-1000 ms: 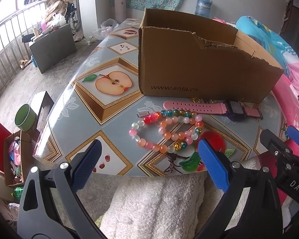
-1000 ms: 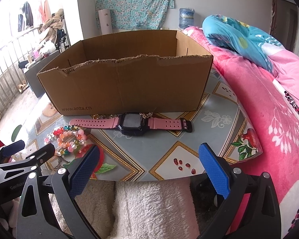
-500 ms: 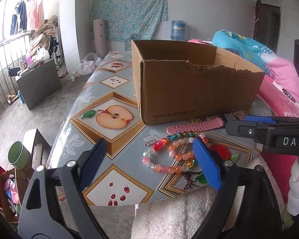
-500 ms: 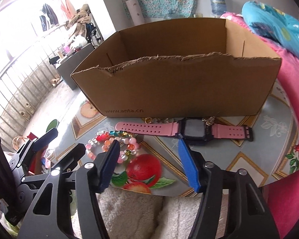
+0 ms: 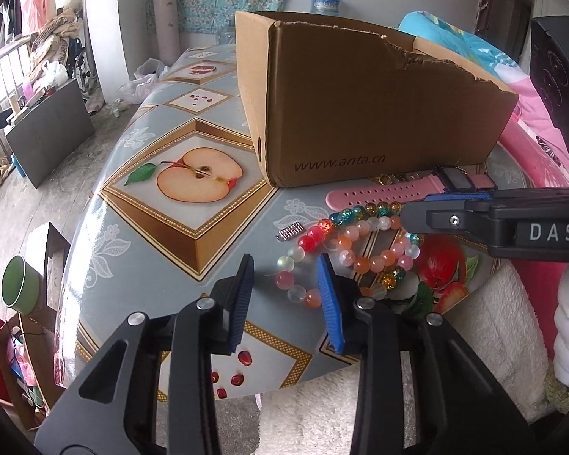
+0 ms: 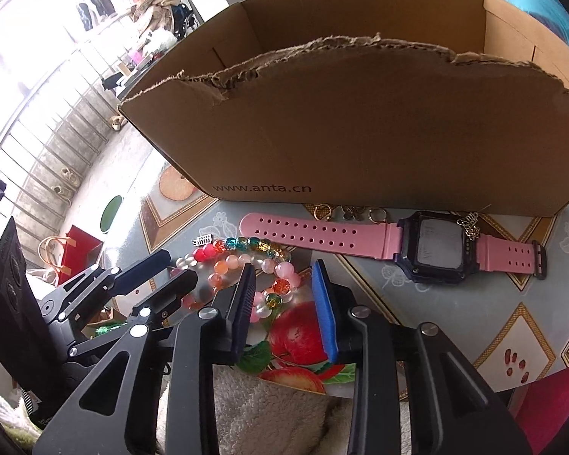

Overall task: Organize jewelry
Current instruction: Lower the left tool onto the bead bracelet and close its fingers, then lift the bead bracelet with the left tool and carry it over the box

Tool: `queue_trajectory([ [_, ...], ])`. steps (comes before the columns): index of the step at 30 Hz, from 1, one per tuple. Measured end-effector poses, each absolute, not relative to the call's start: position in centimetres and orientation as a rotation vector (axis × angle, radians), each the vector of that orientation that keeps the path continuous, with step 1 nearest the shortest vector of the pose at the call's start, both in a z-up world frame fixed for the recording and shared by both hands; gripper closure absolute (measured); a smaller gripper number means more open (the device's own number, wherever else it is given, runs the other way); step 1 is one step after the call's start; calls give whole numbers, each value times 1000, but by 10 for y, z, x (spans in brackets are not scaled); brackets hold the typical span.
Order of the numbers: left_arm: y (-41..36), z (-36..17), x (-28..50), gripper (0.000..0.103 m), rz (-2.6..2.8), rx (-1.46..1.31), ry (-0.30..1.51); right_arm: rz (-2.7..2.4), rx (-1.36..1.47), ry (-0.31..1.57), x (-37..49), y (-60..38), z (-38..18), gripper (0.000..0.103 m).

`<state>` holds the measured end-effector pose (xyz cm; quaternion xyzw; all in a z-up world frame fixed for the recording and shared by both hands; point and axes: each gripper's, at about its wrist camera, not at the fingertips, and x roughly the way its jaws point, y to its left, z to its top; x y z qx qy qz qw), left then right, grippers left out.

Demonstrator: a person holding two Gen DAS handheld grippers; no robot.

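Several colourful bead bracelets (image 5: pixel 360 242) (image 6: pixel 239 254) lie tangled on the fruit-patterned table (image 5: pixel 170 235), in front of an open cardboard box (image 5: pixel 360 113) (image 6: pixel 360 132). A pink watch (image 6: pixel 428 244) with a dark face lies along the box's front wall. My left gripper (image 5: pixel 286 295) hovers over the left end of the beads, its jaws closing with a few beads between the blue pads, which are not pressing on them. My right gripper (image 6: pixel 284 288) stands over the right end of the beads, jaws also closing around beads without a visible grip. Each gripper shows in the other's view: right (image 5: pixel 409 220), left (image 6: pixel 167 269).
A small silver charm (image 5: pixel 288 232) lies left of the beads. Metal rings and charms (image 6: pixel 345 212) sit against the box. A white fluffy cloth (image 5: pixel 360 398) hangs at the near table edge. A pink-covered bed (image 5: pixel 542 113) is on the right, and a green cup (image 5: pixel 17 284) on the floor.
Both grippers came down toward the beads and their jaws narrowed from wide open. The right gripper swung left, from in front of the watch to over the beads.
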<state>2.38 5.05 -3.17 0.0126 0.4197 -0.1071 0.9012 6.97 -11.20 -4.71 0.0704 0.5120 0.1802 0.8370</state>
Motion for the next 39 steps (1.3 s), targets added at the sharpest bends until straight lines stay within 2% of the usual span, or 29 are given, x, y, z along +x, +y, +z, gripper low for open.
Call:
queue_trajectory([
  [2,49,-33,24,71,-219,39,868,376,138,1106,73,-107,-53,81],
  [5,47,-34,25,79,-222,49,862,383,140,1121,76,-101,-59,88],
  [7,47,-33,26,93,-235,38,866,377,123,1110,74,-97,-57,93],
  [8,49,-32,26,94,-244,21,868,379,122,1102,72,-96,-55,93],
  [19,52,17,11,95,-279,-37,753,429,146,998,57,-102,-18,93],
  [25,52,70,4,95,-347,-72,667,468,104,865,37,-102,34,93],
  [26,51,82,4,96,-356,-59,638,478,93,831,35,-104,47,93],
  [27,49,95,5,103,-362,-42,605,488,84,797,34,-106,59,93],
  [28,47,108,7,103,-367,-31,577,499,77,764,35,-107,71,93],
  [33,34,160,46,103,-423,-31,505,548,91,715,73,-116,111,93],
  [39,23,165,106,103,-394,-42,567,571,216,823,146,-150,112,93],
])
